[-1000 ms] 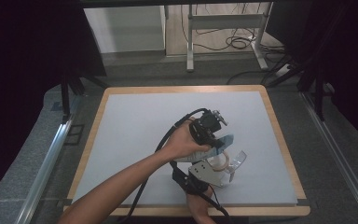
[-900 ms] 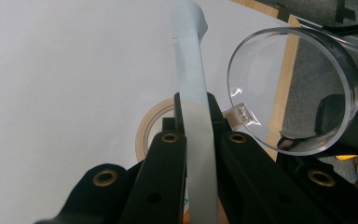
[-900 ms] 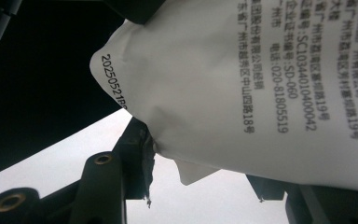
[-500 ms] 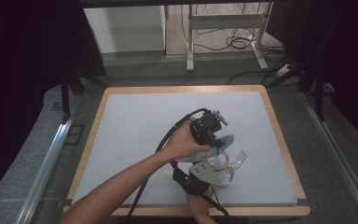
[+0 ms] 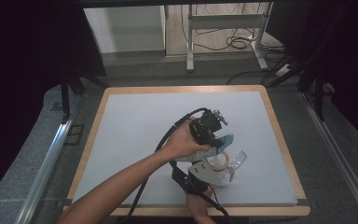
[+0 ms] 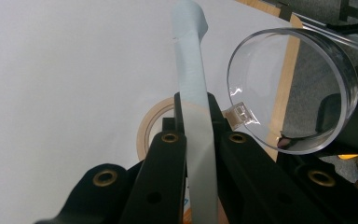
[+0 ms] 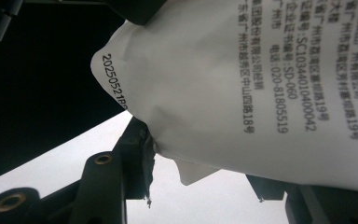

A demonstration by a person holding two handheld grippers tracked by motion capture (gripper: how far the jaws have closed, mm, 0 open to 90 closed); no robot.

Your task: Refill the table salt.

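The left gripper is clamped shut on a flat packet, which the left gripper view shows edge-on as a thin pale strip rising straight up between the jaws. Pinching it low and holding it upright keeps its top end free, and that end sits just beside the open mouth of a clear cup. The cup is tipped on its side with its mouth facing the packet, probably so that the packet or its contents can go in.

In the high view both hands are close together over the near right part of the table. The right gripper comes in from the near edge, under the left one. Its own view looks up at the packet's printed white face (small black lettering and a date code), and its jaws stand partly apart below it. A dark jaw touches the cup's far rim in the left gripper view, so the right gripper may be holding the cup steady. Clear plastic hardly shows between the jaws, though, and I cannot tell whether they are really pressing on it.

A roll of tape lies flat on the table just behind the left jaws, not touched by them and apparently set aside.
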